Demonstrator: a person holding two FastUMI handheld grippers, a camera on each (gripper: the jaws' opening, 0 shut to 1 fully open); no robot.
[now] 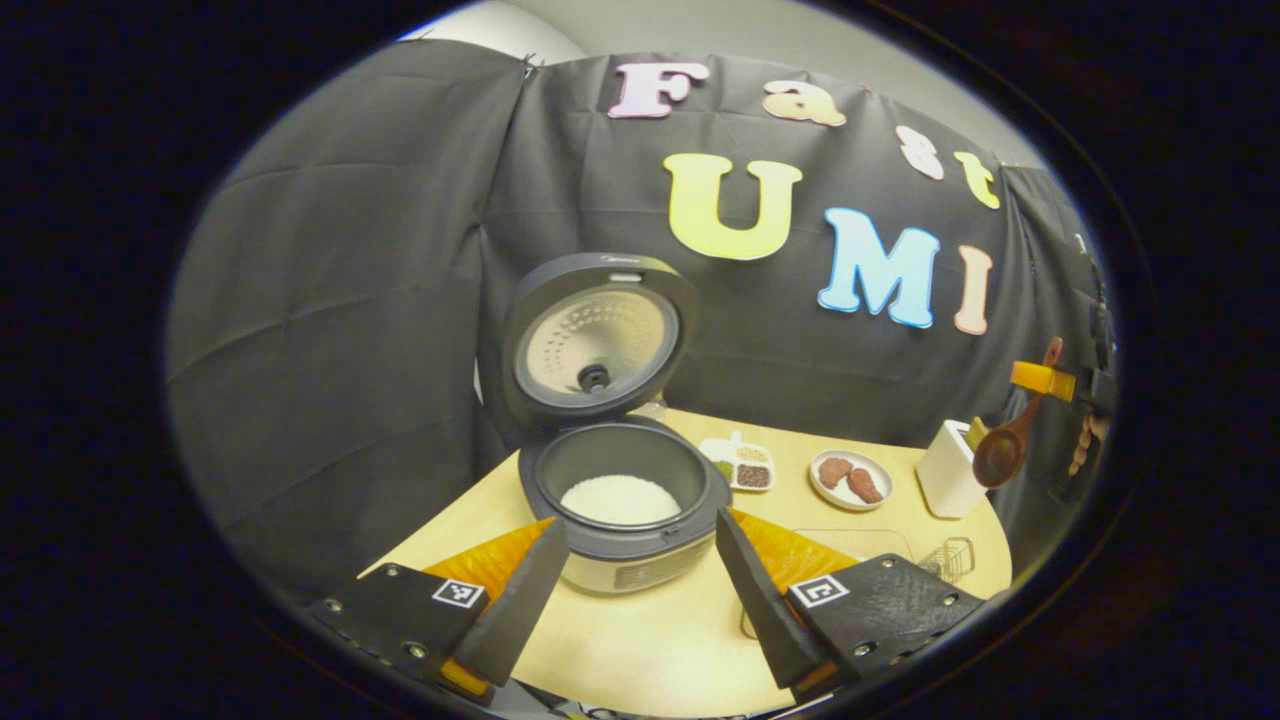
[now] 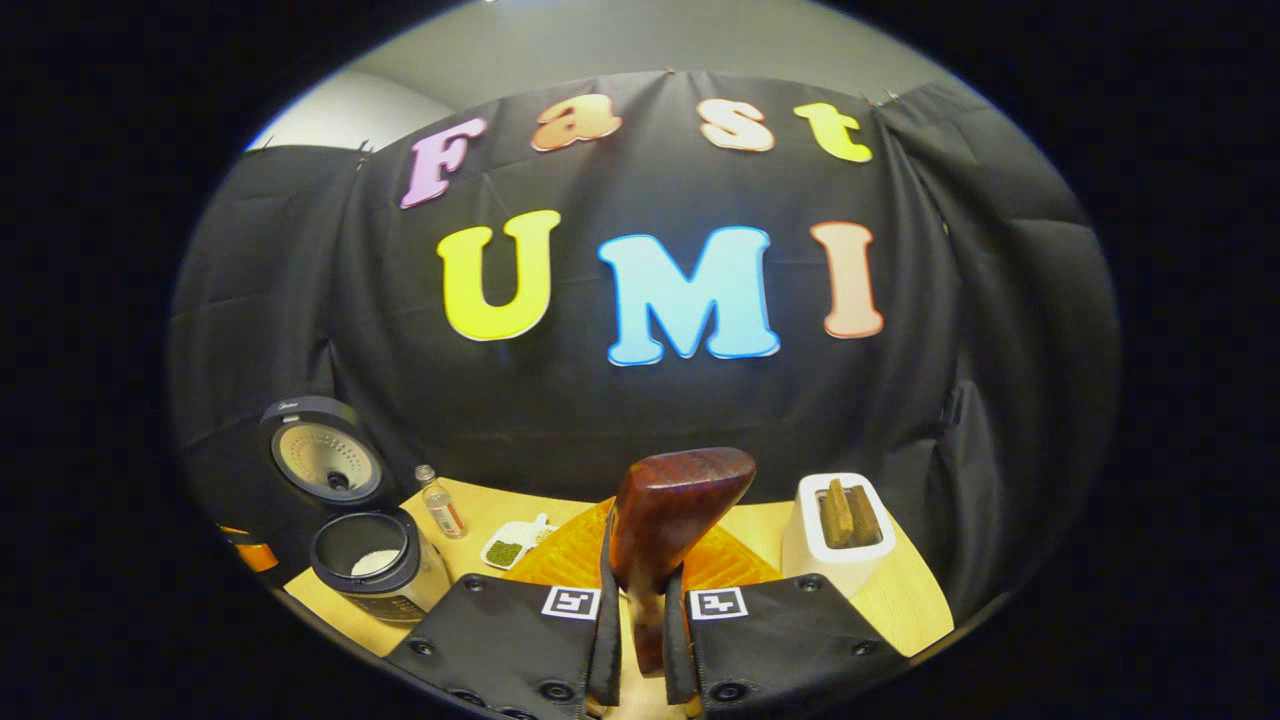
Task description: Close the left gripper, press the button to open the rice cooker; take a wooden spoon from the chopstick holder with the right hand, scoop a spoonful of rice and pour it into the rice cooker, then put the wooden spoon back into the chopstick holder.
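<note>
Jaws of the right gripper [image 2: 640, 610] clench the wooden spoon [image 2: 665, 520] upright, just left of the chopstick holder [image 2: 845, 540], while the left gripper [image 1: 630, 590] hangs spread wide before the open rice cooker [image 1: 620, 490], rice inside, well apart from the spoon.

Matte black mounts at lower frame on left gripper [image 1: 632, 570] and right gripper [image 2: 640, 640], each bearing a square black-and-white marker, round screws along the edges, ribbed orange panels behind.
</note>
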